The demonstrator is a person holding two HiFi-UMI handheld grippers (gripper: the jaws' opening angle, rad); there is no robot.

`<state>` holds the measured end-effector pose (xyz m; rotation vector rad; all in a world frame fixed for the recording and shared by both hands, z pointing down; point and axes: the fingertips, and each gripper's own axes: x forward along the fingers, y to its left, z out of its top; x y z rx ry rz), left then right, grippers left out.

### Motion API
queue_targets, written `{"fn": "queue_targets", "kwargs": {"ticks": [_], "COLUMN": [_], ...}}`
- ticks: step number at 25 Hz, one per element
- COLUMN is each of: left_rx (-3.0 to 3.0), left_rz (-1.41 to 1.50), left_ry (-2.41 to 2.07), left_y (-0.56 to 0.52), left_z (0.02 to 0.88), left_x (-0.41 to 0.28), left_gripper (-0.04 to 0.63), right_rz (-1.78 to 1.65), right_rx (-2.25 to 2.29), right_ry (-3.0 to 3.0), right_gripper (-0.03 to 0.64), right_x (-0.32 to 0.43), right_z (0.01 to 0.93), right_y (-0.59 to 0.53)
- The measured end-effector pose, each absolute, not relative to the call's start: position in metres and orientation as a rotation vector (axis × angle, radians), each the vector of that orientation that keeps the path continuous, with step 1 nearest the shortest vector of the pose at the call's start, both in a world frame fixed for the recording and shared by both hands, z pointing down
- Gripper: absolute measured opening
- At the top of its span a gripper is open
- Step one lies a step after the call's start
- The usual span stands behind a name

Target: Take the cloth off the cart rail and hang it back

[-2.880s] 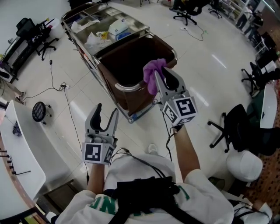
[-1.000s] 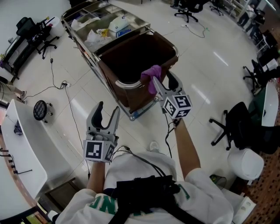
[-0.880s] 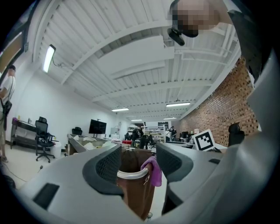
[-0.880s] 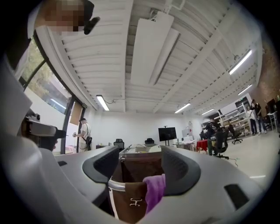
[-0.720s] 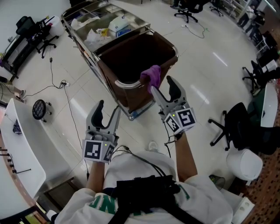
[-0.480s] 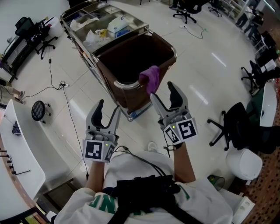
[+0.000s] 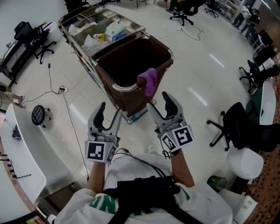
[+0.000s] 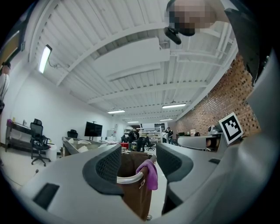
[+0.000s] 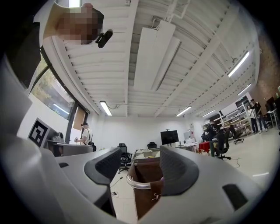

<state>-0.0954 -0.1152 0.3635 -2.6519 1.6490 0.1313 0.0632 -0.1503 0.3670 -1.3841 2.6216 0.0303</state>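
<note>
A purple cloth (image 7: pixel 147 80) hangs draped over the curved metal rail (image 7: pixel 124 87) at the near end of the cart's brown bag (image 7: pixel 131 59). My right gripper (image 7: pixel 159 105) is a short way back from it. Its jaws are wide and closing, with nothing between them. My left gripper (image 7: pixel 109 114) is open and empty, level with the right one and left of the cloth. In the left gripper view the cloth (image 8: pixel 150 173) and rail (image 8: pixel 129 178) show between the jaws, well ahead. The right gripper view shows the rail (image 9: pixel 139 183), with the cloth hidden behind a jaw.
The cart's steel tray (image 7: pixel 83 19) holds several packets and rags. Office chairs stand at the right (image 7: pixel 234 127) and far back (image 7: pixel 183 13). A white desk (image 7: pixel 22 148) curves along the left. A cable (image 7: pixel 65 105) and a round black device (image 7: pixel 38 115) lie on the floor.
My right gripper let go of the cloth, opened, and drew back toward the person. The cloth stays draped on the rail. The left gripper has barely moved.
</note>
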Motion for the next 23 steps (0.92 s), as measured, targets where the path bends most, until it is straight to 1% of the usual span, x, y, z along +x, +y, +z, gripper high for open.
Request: {"fn": "queue_targets", "kwargs": {"ticks": [8,23], "left_rx": [-2.655,-2.671], "left_rz": [0.123,0.109], "left_ry": [1.655,1.649], "left_y": [-0.111,-0.109], "left_z": [0.363,0.368], "left_x": [-0.097,-0.098], "left_gripper": [0.245,0.245], "right_rz": [0.052,0.057], "right_rx": [-1.367,-1.353], "right_ry": [2.667,2.707], "right_gripper": [0.272,0.270], "right_x": [0.055,0.047], "right_z": [0.369,0.376], "right_y": [-0.143,-0.138]}}
